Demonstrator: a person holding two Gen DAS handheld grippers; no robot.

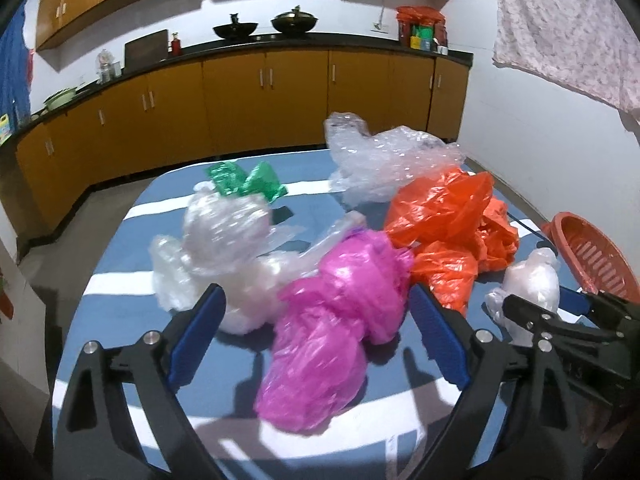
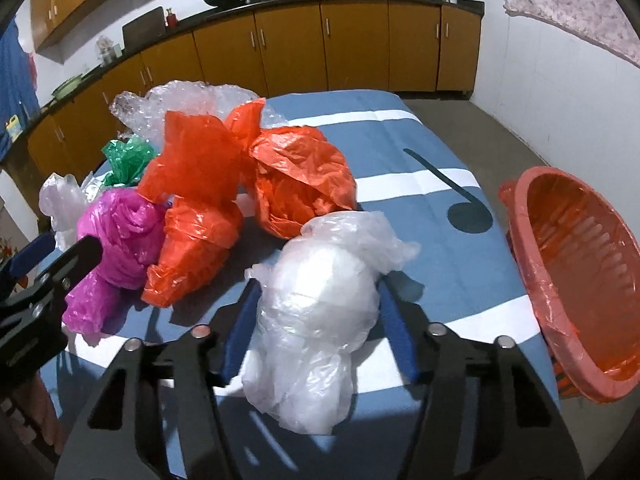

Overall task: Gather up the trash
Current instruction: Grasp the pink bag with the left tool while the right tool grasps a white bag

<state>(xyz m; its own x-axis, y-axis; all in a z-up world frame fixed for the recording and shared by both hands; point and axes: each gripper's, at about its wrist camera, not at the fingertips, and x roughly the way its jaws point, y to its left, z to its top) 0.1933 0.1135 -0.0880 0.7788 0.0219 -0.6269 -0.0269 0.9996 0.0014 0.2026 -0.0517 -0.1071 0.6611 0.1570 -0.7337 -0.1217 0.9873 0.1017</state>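
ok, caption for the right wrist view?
Right claw straddling a crumpled white plastic bag, red plastic basket alongside.

Two woks on black counter; floral cloth hanging right.

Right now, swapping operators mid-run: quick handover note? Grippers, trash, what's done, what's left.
Right gripper: pads against the white bag, on the table beside the red basket.
Left gripper: open, astride the pink bag, no grip.
Elsewhere on table: orange bags, green bag, clear bag, bubble wrap.
Done: no trash seen in basket, only its liner.
Left: lift white bag into basket, then the rest.
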